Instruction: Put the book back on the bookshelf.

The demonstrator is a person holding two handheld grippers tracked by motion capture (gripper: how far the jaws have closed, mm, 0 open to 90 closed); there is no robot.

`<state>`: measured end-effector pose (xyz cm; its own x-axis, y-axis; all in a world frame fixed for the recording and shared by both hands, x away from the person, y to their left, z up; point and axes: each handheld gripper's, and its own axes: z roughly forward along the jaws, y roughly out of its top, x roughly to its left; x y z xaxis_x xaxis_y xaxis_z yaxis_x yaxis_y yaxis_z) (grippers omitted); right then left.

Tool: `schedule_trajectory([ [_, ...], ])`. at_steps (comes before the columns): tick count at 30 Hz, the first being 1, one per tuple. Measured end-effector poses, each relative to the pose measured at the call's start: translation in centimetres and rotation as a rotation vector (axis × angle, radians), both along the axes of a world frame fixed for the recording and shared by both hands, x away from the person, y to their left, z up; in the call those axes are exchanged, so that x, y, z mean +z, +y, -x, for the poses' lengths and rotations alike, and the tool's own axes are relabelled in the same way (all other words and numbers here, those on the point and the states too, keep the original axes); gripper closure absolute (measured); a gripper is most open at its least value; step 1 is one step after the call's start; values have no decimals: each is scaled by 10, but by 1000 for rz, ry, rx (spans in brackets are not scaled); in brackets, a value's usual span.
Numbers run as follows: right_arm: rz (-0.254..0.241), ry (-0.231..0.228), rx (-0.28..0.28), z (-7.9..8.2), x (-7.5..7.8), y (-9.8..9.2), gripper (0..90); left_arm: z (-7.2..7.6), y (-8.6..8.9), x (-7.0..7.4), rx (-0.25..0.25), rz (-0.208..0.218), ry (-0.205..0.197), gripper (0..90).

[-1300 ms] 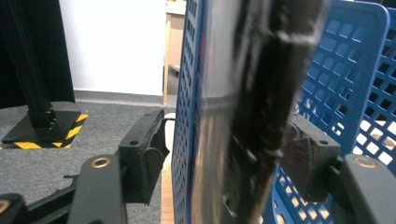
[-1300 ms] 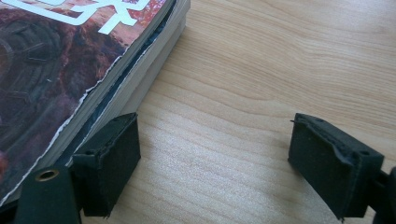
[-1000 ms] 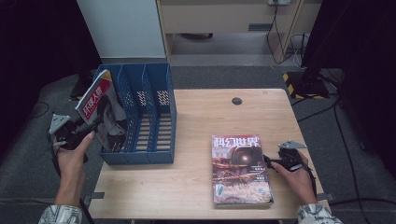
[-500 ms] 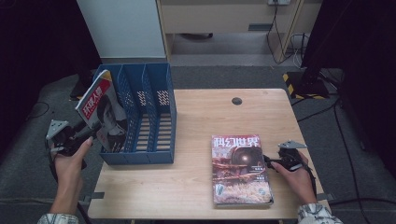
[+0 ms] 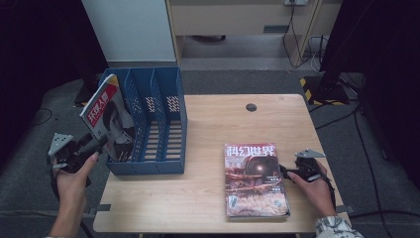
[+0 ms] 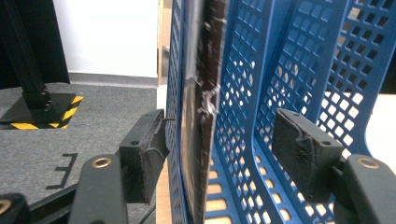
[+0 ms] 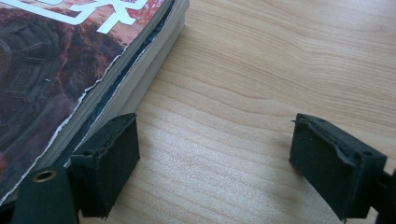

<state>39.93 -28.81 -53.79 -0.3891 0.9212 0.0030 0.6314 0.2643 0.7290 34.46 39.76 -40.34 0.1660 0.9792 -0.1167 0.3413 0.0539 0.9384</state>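
Blue file rack (image 5: 171,116), red magazine (image 5: 106,119) leaning in its leftmost slot, left gripper (image 5: 96,145) fingers wide astride it, closing slightly, right gripper (image 5: 283,171) fingers wide

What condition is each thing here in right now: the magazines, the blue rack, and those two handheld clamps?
Red-covered magazine: standing tilted in the rack's leftmost slot.
Blue plastic mesh file rack: upright on the table's left edge, other two slots empty.
Stack of magazines with a dark reddish cover: lying flat, closed.
Left gripper: open, jaws straddling the rack's wall and the magazine.
Right gripper: open, one jaw beside the stack's edge.
Wooden table: bearing both.
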Motion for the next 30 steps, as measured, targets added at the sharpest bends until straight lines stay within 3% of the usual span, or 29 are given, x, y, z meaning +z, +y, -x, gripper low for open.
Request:
schedule_trajectory([
  [7, 0, -1, 1, 0, 0, 0, 158, 10, -3, -3, -23, 1, 23, 392],
  [14, 0, -1, 1, 0, 0, 0, 158, 15, -15, -1, -64, -26, 27, 399],
  [30, 0, 1, 1, 0, 0, 0, 158, 4, -51, -7, -146, -66, 72, 382],
])
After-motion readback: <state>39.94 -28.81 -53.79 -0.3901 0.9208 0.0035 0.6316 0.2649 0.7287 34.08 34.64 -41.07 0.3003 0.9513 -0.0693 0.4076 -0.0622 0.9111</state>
